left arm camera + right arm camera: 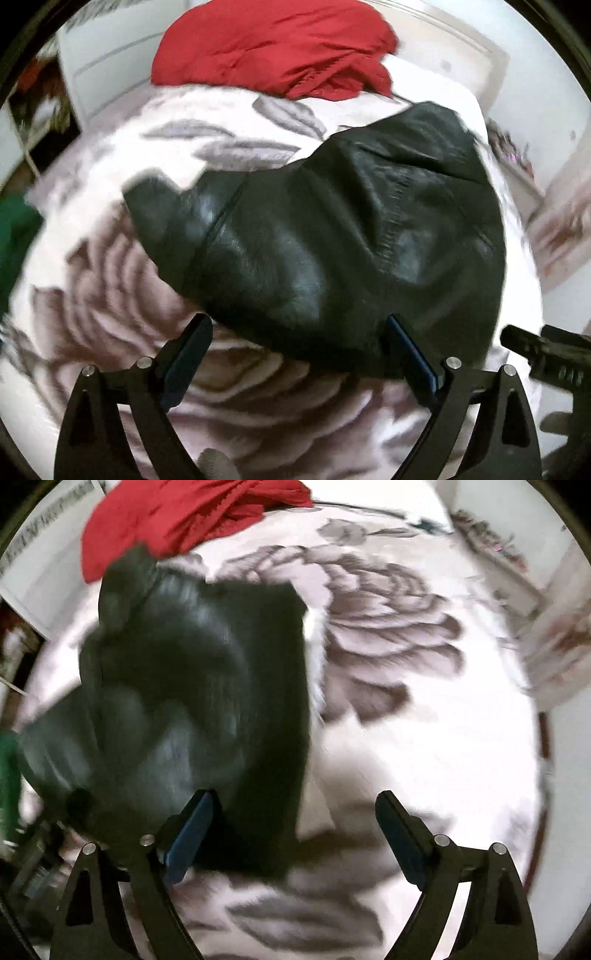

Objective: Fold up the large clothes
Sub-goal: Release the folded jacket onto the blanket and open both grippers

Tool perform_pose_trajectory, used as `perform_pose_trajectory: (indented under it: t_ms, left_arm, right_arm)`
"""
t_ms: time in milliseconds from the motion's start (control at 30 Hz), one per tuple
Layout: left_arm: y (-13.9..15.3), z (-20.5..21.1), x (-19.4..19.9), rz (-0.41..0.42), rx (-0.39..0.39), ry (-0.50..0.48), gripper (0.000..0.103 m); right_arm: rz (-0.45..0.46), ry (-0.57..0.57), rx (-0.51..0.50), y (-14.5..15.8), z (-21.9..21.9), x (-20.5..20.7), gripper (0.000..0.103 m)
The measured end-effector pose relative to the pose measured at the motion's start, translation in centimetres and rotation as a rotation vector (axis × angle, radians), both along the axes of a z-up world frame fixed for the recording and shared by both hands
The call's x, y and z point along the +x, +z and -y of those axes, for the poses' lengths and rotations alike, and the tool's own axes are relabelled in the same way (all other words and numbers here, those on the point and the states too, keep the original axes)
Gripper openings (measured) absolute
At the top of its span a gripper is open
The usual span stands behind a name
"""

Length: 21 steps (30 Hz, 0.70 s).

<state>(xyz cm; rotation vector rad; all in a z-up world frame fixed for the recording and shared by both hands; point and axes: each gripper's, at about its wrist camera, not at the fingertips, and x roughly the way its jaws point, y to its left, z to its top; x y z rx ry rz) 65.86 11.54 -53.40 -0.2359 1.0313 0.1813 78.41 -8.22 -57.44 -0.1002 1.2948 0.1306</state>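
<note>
Black leather jacket (pixel 332 229) on the floral blanket (pixel 110 266), both grippers spread wide, holding nothing.
Looks heavy, stiff, slick; I'd pinch its near hem just ahead of my left gripper (pixel 295 354), with the right gripper (pixel 295 834) alongside.

Clearance on the bed, both wrist views

Black leather garment (pixel 199 701) takes the floral blanket's (pixel 424 738) left-centre; red garment (pixel 273 48) heaped at the far edge, touching it. Blanket right of the leather lies bare to the right edge. Green cloth (pixel 14 236) at left edge.
</note>
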Motion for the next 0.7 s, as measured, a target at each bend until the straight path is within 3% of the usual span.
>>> perform_pose_trajectory:
  t_ms: [67,133,233,400,700]
  left_arm:
    - [2.4,1.0,-1.6,0.015,0.074,-0.067,0.096]
    - [3.7,1.1,-3.1,0.027,0.09,-0.109,0.096]
    - [7.7,1.6,-4.3,0.052,0.084,-0.187,0.096]
    - [14.0,2.7,-5.8,0.097,0.039,-0.303,0.096]
    - [21.2,3.2,-7.9,0.117,0.026,-0.485,0.096]
  right_arm:
    - [0.023,-0.039,-0.046,1.1,0.4,-3.3,0.092]
    - [0.047,-0.076,-0.073,2.5,1.4,-6.1,0.092]
    - [0.069,-0.121,-0.104,5.2,2.3,-9.6,0.092]
    - [0.115,-0.199,-0.146,12.3,3.6,-15.0,0.092]
    - [0.222,-0.341,-0.147,23.7,3.8,-22.8,0.092]
